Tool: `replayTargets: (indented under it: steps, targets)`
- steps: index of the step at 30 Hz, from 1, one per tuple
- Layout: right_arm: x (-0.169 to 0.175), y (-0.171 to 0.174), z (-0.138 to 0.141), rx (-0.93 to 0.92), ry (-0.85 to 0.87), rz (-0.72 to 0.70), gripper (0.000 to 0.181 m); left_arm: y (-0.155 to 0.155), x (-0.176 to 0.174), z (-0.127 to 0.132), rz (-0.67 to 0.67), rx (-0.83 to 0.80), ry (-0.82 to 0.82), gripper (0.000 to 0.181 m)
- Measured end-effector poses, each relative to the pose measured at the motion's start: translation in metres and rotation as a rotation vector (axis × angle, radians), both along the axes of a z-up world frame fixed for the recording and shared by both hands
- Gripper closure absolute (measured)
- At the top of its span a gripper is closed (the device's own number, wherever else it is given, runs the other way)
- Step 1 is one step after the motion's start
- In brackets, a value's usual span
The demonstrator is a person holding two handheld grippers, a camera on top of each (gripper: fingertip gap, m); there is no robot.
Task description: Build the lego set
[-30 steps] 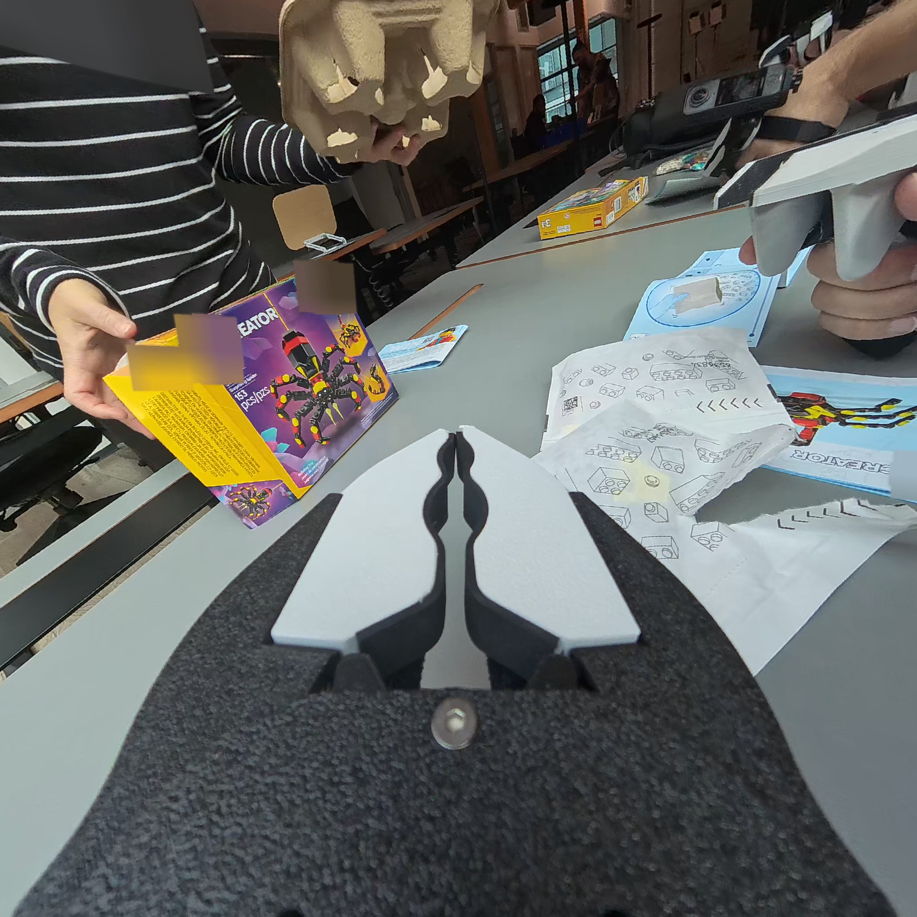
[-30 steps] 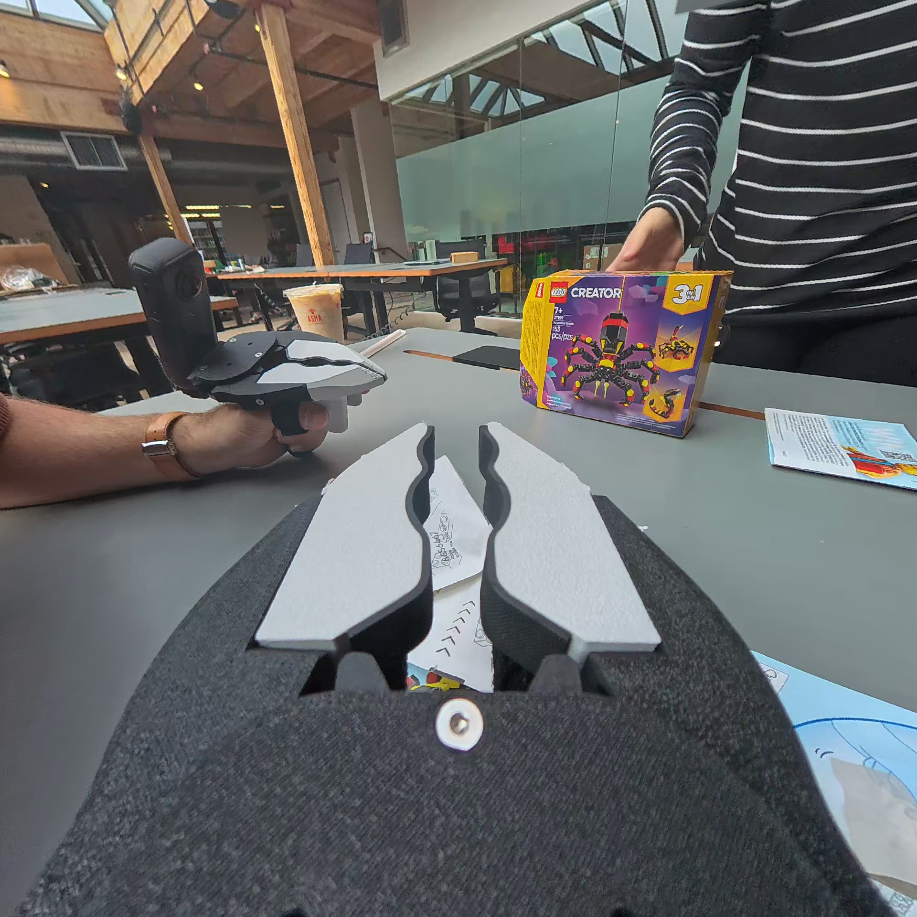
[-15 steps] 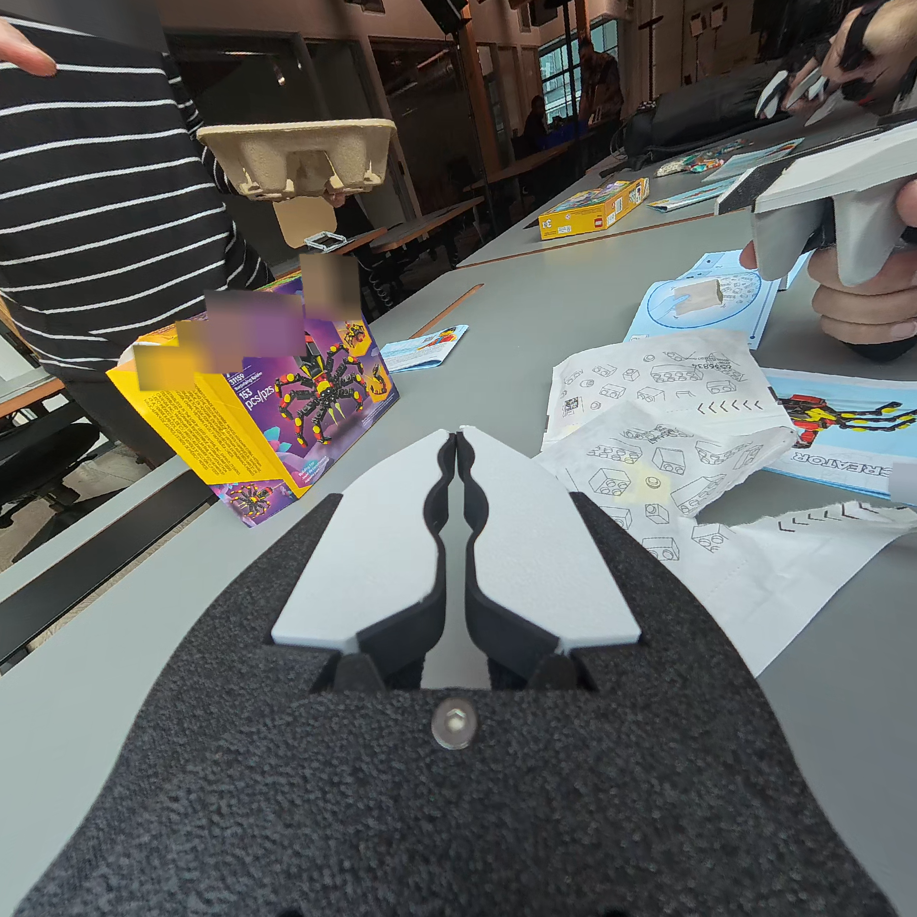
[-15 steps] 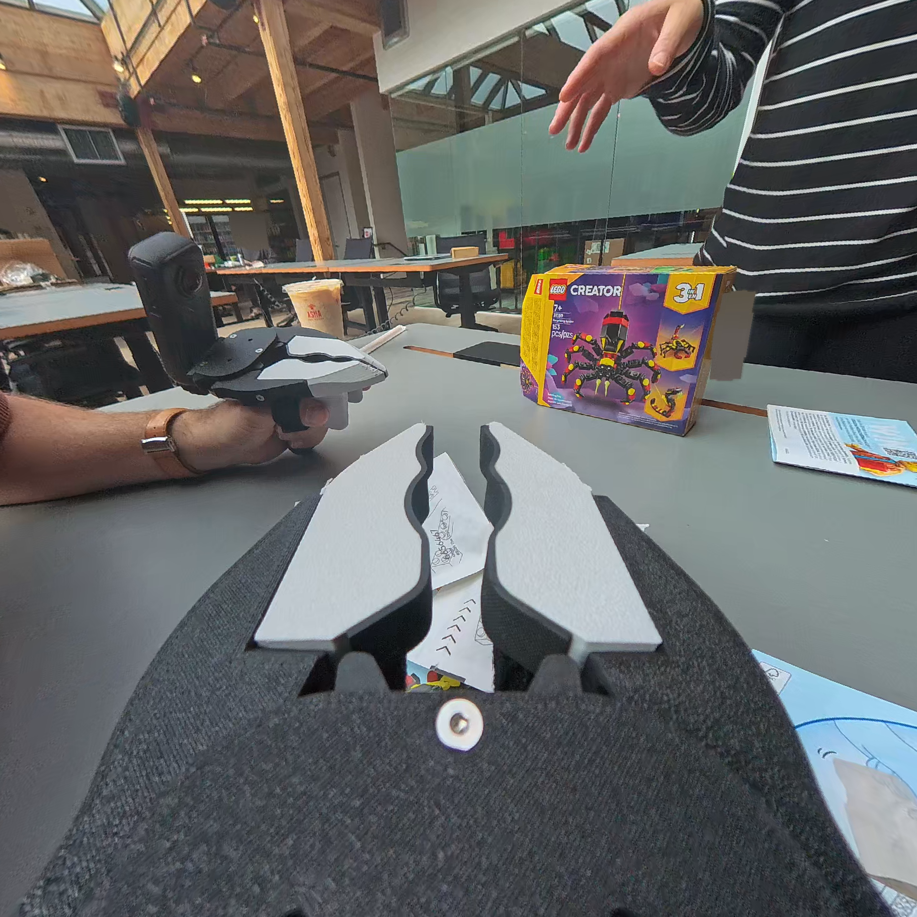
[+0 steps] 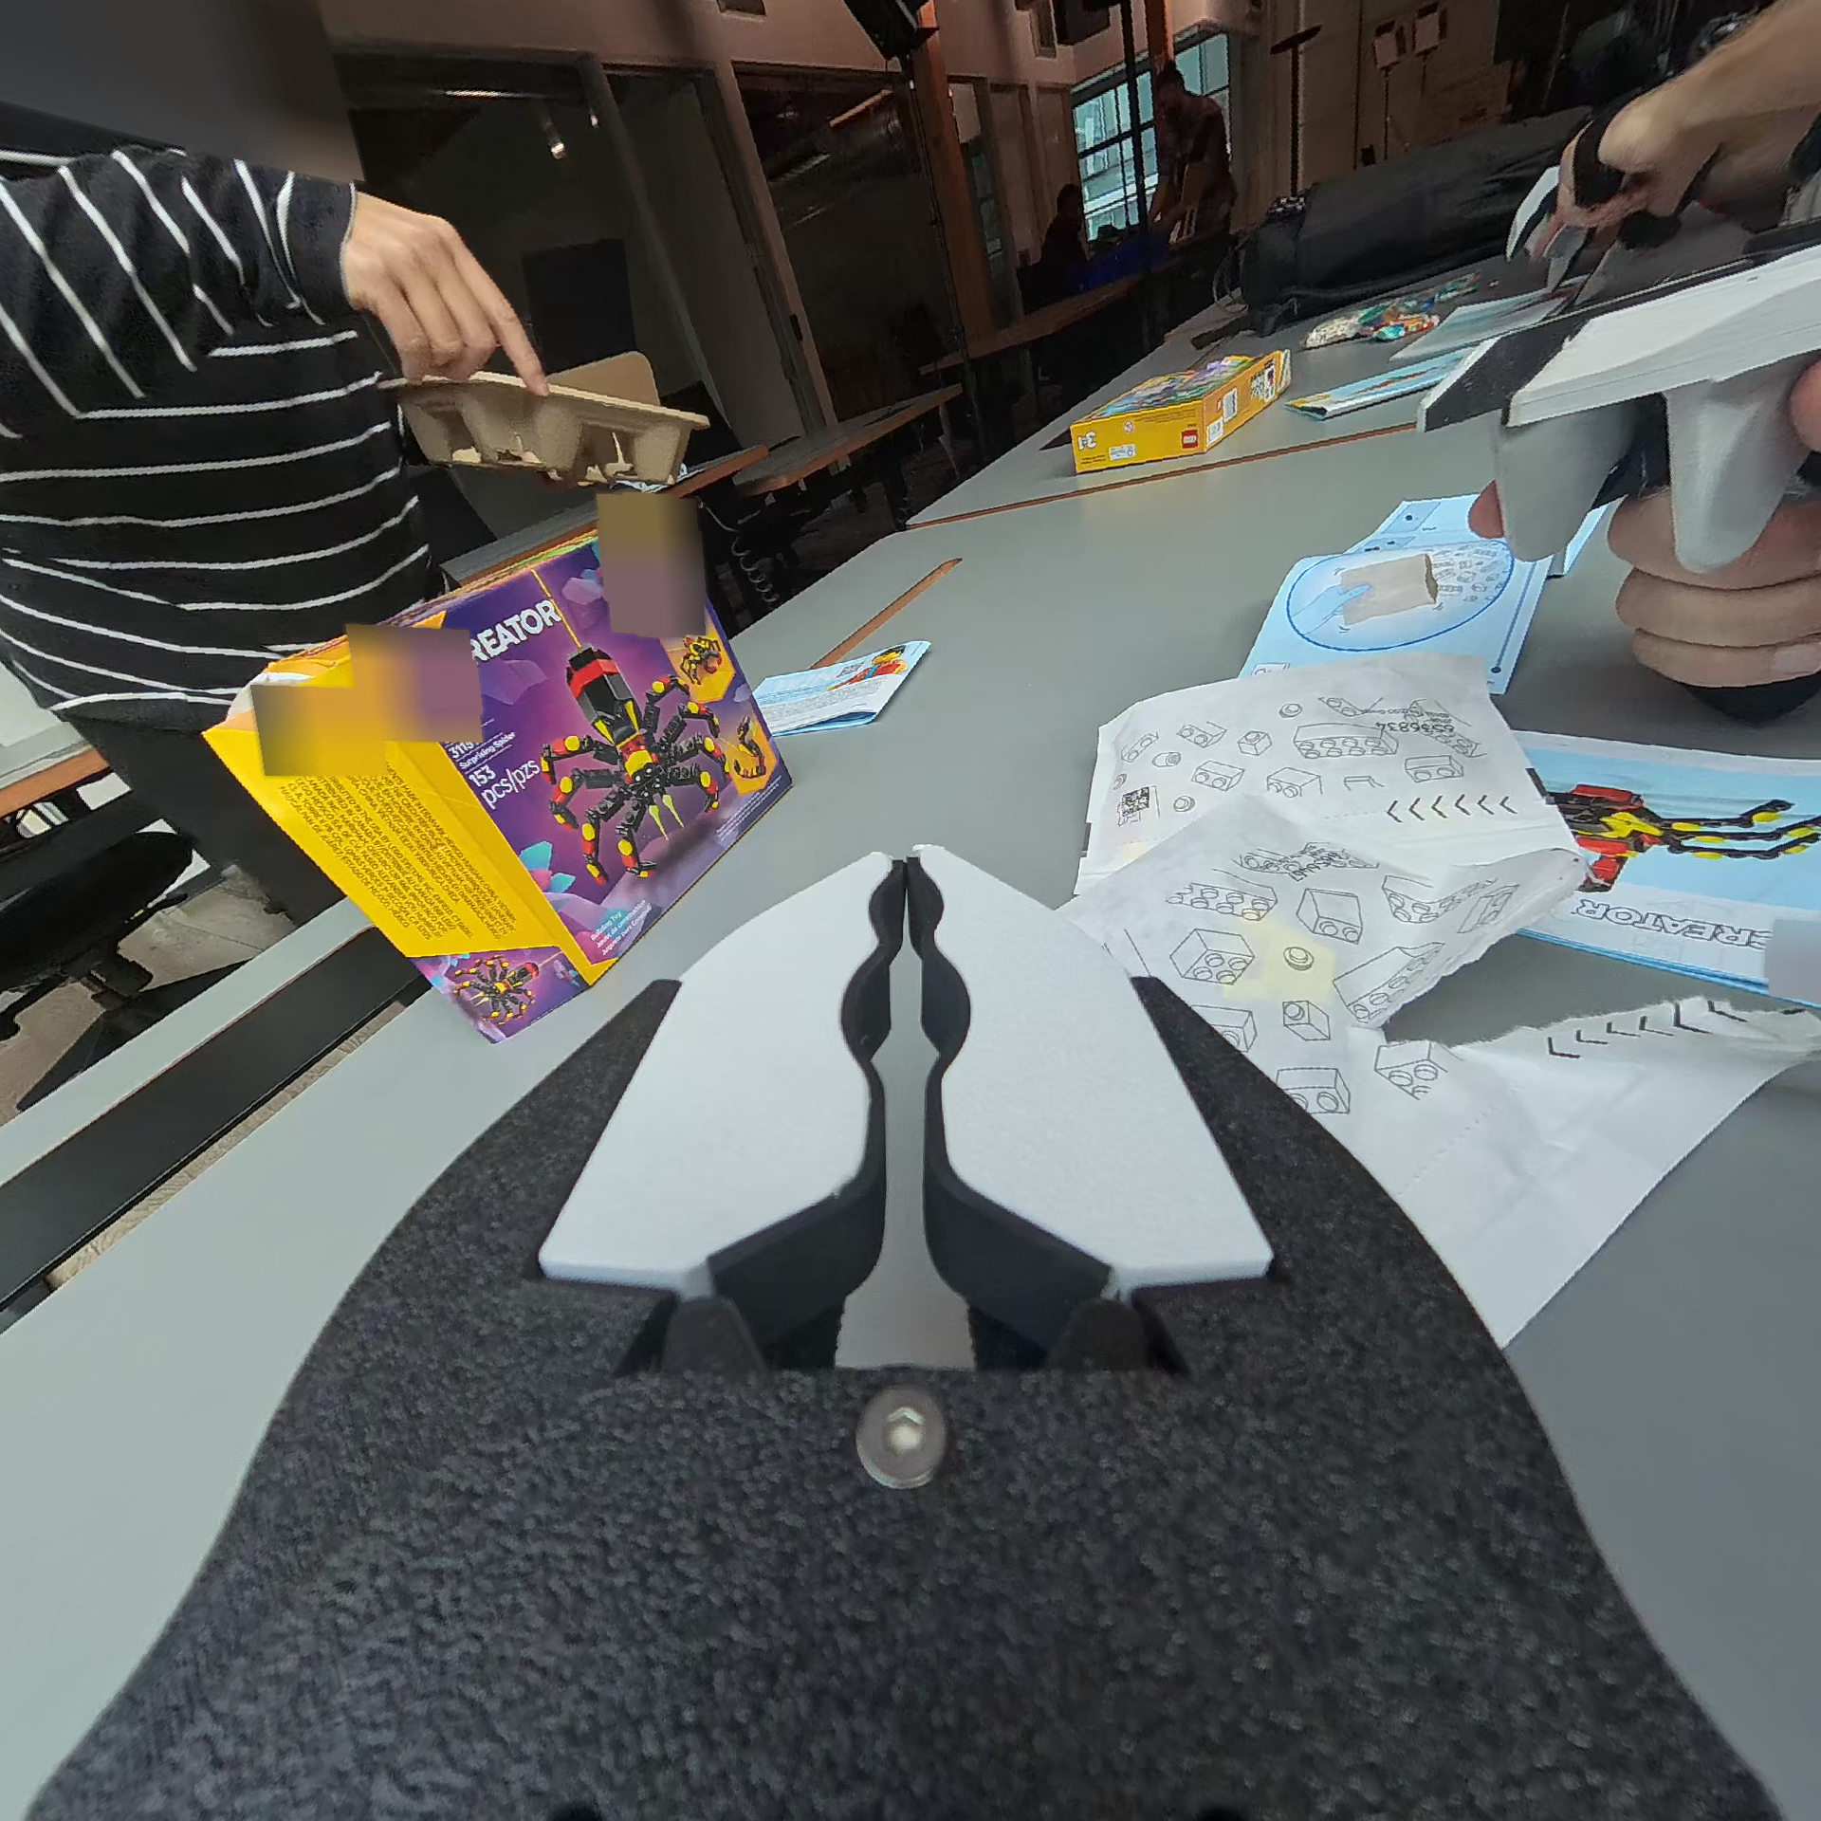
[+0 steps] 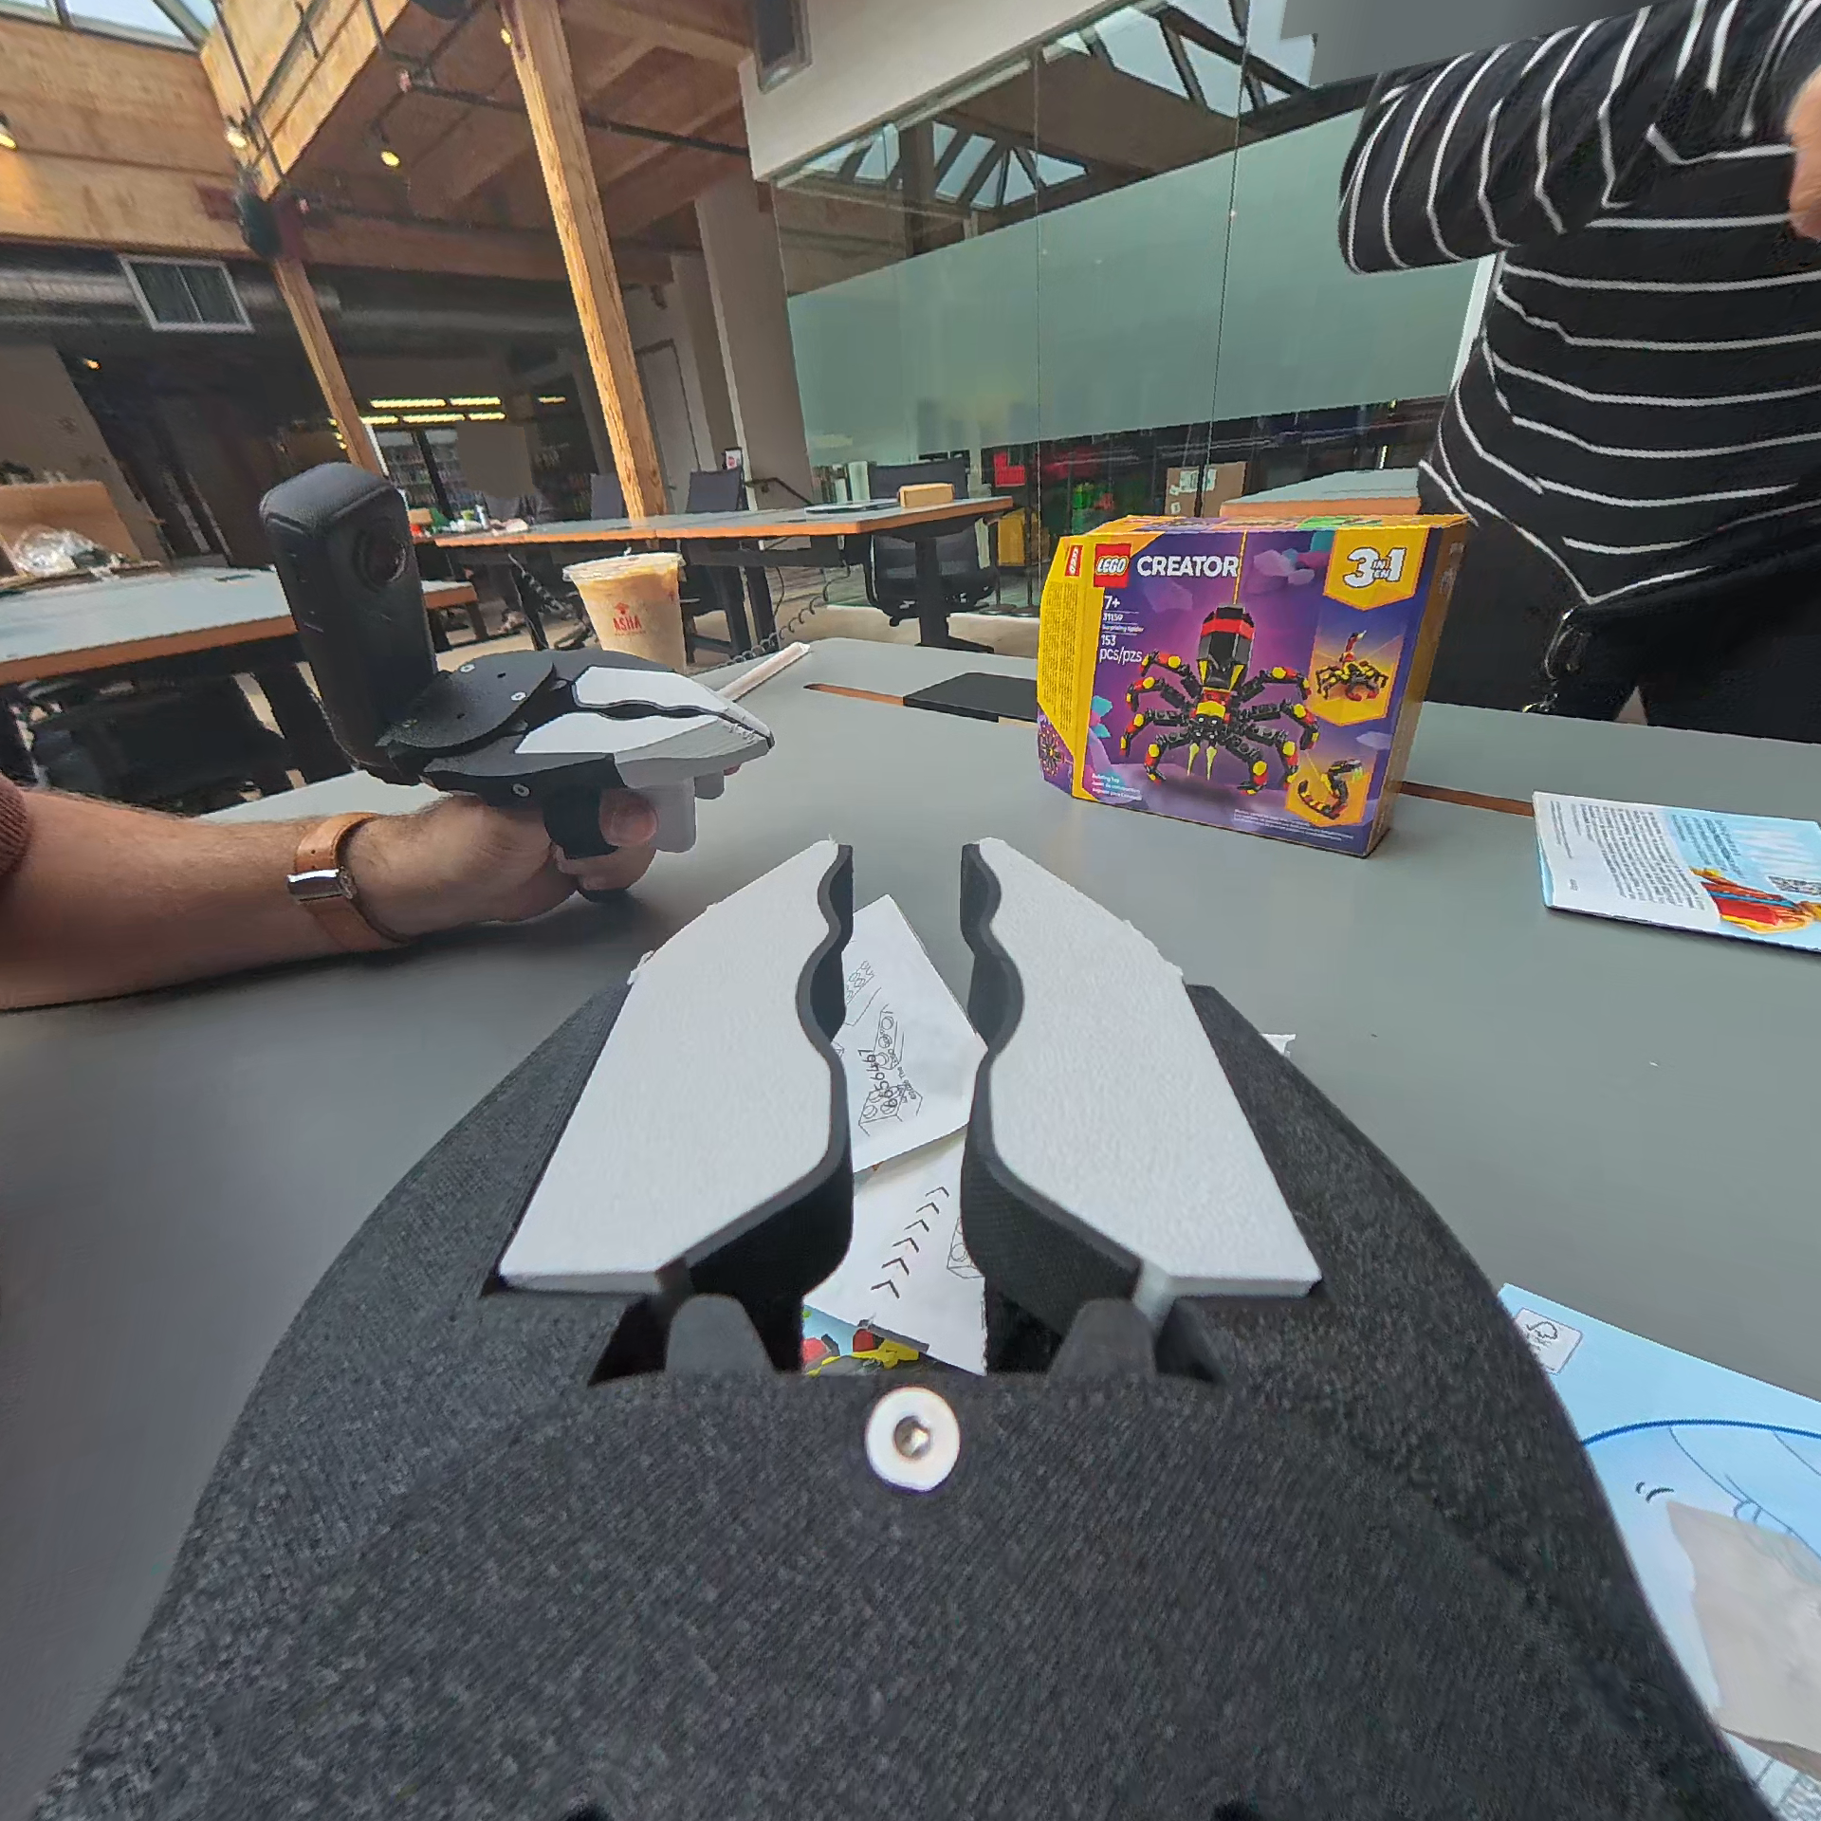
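My left gripper (image 5: pixel 907 867) is shut and empty, hovering low over the grey table (image 5: pixel 985 591). White paper bags printed with brick outlines (image 5: pixel 1311 857) lie just right of it, partly over an instruction booklet (image 5: pixel 1675 857). The purple and yellow Lego box (image 5: pixel 552 788) stands to the left. My right gripper (image 6: pixel 902 857) is open and empty above a paper bag (image 6: pixel 897 1045). It also shows in the left wrist view (image 5: pixel 1458 404), and the left gripper shows in the right wrist view (image 6: pixel 759 734). The box stands ahead of the right gripper (image 6: pixel 1242 680).
A person in a striped top (image 5: pixel 148 473) holds a brown cardboard tray (image 5: pixel 552 434) above the box. A leaflet (image 6: pixel 1675 867), a blue sheet (image 5: pixel 1399 601), a second yellow box (image 5: pixel 1182 414) and a drink cup (image 6: pixel 626 611) are around. The tips of one gripper are about 15 cm away from the tips of the other.
The person has let go of the box and turned and lowered the cardboard tray to just above it. Both grippers have stayed where they were.
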State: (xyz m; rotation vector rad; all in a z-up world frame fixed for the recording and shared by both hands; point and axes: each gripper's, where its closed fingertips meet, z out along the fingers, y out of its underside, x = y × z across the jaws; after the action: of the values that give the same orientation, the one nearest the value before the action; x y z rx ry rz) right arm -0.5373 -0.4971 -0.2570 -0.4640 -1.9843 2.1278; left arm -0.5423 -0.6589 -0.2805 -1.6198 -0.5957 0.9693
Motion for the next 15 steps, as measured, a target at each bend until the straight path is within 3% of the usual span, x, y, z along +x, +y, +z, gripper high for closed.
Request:
replayTargets:
  steps: [7,9,15]
  targets:
    - [0.002,-0.006,-0.004,0.034,-0.007,0.006,0.161,-0.005,-0.003,0.002,0.026,0.033,-0.013,0.181]
    - [-0.004,-0.007,-0.006,0.070,-0.041,-0.049,0.158,-0.010,-0.006,0.003,0.059,0.056,-0.046,0.181]
    - [-0.015,-0.017,-0.019,0.293,-0.115,-0.282,0.144,-0.033,-0.023,-0.011,0.323,0.053,-0.230,0.169]
